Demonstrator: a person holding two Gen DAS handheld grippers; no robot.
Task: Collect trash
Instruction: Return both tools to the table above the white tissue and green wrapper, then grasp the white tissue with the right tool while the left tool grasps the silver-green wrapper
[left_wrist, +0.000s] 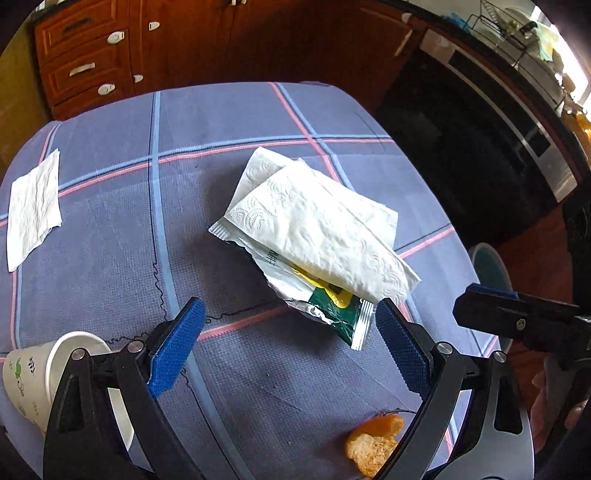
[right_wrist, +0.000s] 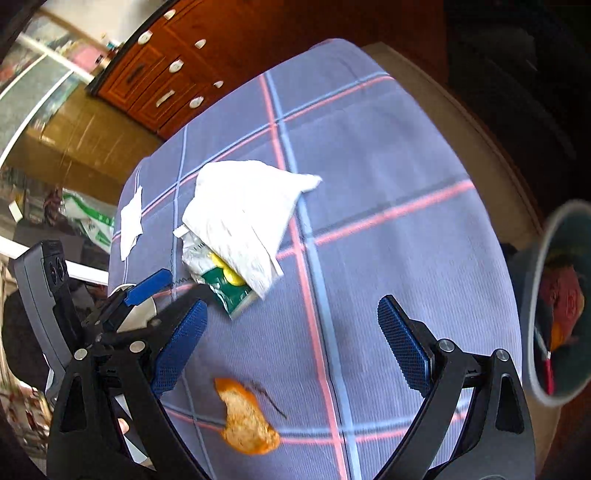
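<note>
A folded white napkin (left_wrist: 314, 221) lies on top of a green and silver wrapper (left_wrist: 332, 310) in the middle of the blue checked tablecloth (left_wrist: 221, 122). My left gripper (left_wrist: 291, 328) hovers open just in front of the wrapper, holding nothing. A bitten piece of bread (left_wrist: 373, 443) lies near its right finger. A paper cup (left_wrist: 33, 380) lies on its side at the left. My right gripper (right_wrist: 291, 332) is open and empty above the bread (right_wrist: 245, 421), with the napkin (right_wrist: 240, 210) and wrapper (right_wrist: 229, 291) ahead on the left. The right gripper's tip (left_wrist: 487, 306) shows at the table's right edge.
A flat white napkin (left_wrist: 33, 210) lies at the table's far left. A round grey bin (right_wrist: 550, 295) with trash inside stands off the table's right side. Wooden drawers (left_wrist: 81, 55) and a dark oven (left_wrist: 480, 147) stand behind the table.
</note>
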